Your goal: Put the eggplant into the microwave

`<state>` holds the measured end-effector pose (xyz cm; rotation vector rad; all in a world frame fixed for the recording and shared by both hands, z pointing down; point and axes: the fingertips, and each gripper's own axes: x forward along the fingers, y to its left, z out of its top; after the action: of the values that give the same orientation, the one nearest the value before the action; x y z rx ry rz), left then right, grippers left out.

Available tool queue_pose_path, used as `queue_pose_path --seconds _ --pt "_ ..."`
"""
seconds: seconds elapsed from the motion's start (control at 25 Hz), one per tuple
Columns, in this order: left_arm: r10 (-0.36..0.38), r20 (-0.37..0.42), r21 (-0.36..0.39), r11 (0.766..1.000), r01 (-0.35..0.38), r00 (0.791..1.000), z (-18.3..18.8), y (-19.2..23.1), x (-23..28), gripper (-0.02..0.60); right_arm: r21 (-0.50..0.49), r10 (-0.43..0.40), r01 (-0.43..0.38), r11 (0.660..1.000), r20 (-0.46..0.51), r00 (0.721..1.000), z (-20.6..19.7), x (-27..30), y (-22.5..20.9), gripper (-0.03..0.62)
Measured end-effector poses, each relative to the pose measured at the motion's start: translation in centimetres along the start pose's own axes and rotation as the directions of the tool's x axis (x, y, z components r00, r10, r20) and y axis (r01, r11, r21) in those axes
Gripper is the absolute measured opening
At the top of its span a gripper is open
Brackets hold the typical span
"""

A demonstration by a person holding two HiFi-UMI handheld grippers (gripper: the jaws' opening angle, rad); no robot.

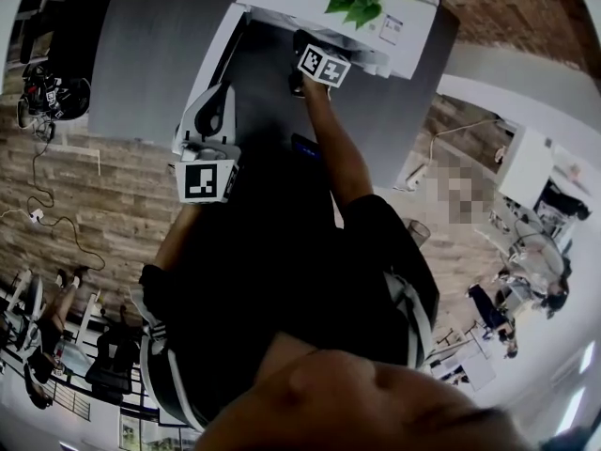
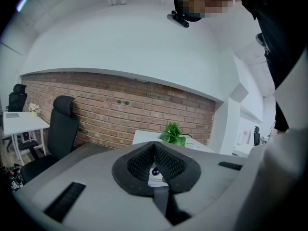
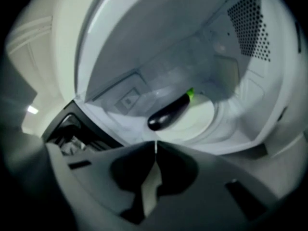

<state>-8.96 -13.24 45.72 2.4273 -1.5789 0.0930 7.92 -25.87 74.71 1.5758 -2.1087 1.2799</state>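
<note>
Purple eggplant (image 3: 168, 112) inside microwave (image 3: 250, 30), hidden from head view

The microwave (image 3: 250, 32) stands open, with free room above the eggplant (image 3: 168, 112) inside it. The eggplant lies across the turntable (image 3: 209, 121) at the microwave's middle, blocking the floor there.

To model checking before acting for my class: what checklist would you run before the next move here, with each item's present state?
1. Eggplant lies inside the microwave, on the turntable plate: ok.
2. Right gripper is shut on nothing and apart from the eggplant: ok.
3. Right gripper is clear of the cavity for closing: cannot tell.
4. Left gripper is shut and holds nothing: ok.
5. Door position and swing path are free: cannot tell.
</note>
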Motion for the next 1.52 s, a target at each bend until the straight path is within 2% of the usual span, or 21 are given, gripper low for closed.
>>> queue_pose_path --seconds 0.2,0.48,0.72,0.96,1.2,1.52 --pt "-0.047 0.011 -0.004 0.999 0.047 0.999 0.0 -1.3 -0.7 0.037 -0.013 0.018 -0.017 1.000 0.041 0.999 0.0 -4.5 1.2 0.037" --pt "-0.135 0.032 0.026 0.991 0.135 0.990 0.8 -4.1 -1.6 0.037 -0.001 -0.006 0.006 1.000 0.128 0.992 -0.4 -12.5 1.7 0.037" --pt "-0.203 0.029 0.042 0.979 0.202 0.979 0.3 -6.2 -2.3 0.037 0.004 -0.034 0.034 0.999 0.235 0.971 -0.8 -19.6 2.9 0.037" --pt "-0.244 0.031 0.054 0.969 0.242 0.969 0.2 -8.0 -2.4 0.037 0.000 -0.024 0.025 1.000 0.304 0.953 -1.8 -25.2 4.8 0.037" --pt "-0.275 0.038 0.073 0.960 0.272 0.961 0.1 -9.1 -2.0 0.037 -0.032 -0.025 0.039 0.999 0.350 0.936 -2.6 -28.7 6.2 0.034" --pt "-0.283 0.040 0.074 0.957 0.280 0.958 0.4 -9.7 -1.5 0.037 -0.027 -0.010 0.022 0.999 0.360 0.933 -2.8 -29.7 6.4 0.032"
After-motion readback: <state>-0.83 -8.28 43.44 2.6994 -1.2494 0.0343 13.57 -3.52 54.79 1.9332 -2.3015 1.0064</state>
